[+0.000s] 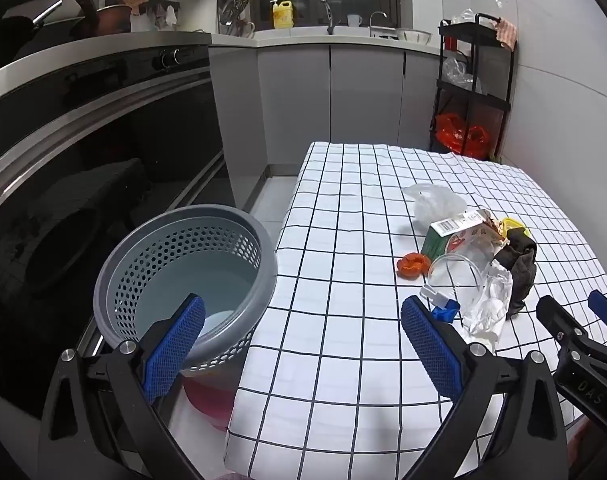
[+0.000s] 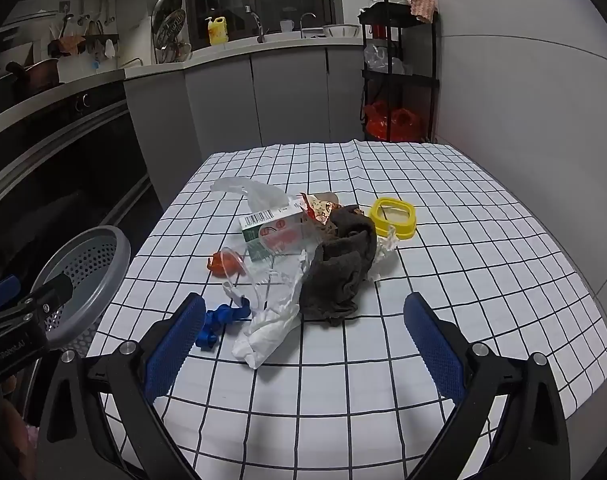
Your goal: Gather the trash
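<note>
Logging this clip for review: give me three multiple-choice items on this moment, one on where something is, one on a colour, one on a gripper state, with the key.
1. Where is the grey perforated basket?
A. on the tablecloth
B. beside the table's left edge, off the cloth
C. on the counter

2. What colour is the ring-shaped lid behind the dark cloth?
A. yellow
B. green
C. white

3. How is the right gripper?
A. shut on the carton
B. shut on nothing
C. open, holding nothing

Key: 1 B, the basket sits past the checked tablecloth edge, lower than it; 2 A, plainly yellow in the right wrist view; 3 C, its blue fingers stand wide apart short of the trash pile.
</note>
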`<action>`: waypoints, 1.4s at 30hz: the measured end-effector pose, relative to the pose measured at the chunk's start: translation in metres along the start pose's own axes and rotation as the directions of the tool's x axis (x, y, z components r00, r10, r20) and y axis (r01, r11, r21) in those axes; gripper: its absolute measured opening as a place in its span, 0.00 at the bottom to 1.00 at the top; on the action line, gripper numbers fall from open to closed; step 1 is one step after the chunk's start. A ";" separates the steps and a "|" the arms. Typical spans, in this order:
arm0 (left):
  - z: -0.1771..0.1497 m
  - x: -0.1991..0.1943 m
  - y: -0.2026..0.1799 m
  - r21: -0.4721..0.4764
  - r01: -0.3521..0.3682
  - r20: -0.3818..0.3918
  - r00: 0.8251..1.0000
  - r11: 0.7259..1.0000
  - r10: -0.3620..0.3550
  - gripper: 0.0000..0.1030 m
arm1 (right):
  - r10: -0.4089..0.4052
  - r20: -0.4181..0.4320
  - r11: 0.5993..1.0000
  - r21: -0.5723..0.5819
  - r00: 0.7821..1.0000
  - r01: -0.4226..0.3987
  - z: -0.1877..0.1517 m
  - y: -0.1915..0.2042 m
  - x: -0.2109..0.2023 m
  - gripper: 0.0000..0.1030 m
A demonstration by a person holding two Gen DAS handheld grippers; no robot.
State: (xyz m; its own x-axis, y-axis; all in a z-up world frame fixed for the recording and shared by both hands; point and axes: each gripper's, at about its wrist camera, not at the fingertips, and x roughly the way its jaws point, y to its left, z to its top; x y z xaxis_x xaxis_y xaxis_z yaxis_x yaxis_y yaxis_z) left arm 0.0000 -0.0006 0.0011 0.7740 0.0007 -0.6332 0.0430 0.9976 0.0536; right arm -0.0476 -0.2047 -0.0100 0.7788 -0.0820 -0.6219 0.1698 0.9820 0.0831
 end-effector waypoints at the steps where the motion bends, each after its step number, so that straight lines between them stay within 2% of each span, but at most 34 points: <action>1: 0.000 -0.001 0.000 0.002 -0.002 0.006 1.000 1.000 0.002 0.94 | -0.002 0.003 1.000 -0.002 1.000 0.002 0.000 0.000 -0.001 0.92; 5: -0.002 -0.010 -0.008 0.010 -0.027 0.050 0.998 1.000 0.026 0.94 | -0.007 0.012 1.000 -0.006 1.000 0.007 0.000 0.000 -0.003 0.92; 42: -0.002 -0.007 -0.001 0.002 -0.005 0.033 0.999 1.000 0.005 0.94 | 0.006 0.030 1.000 0.005 1.000 -0.007 0.002 0.002 -0.012 0.92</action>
State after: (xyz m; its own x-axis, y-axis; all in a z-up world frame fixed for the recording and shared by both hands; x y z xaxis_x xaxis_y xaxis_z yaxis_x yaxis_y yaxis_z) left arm -0.0066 -0.0015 0.0036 0.7948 0.0036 -0.6069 0.0400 0.9975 0.0583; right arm -0.0552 -0.2022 -0.0009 0.7978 -0.0808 -0.5975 0.1677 0.9816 0.0910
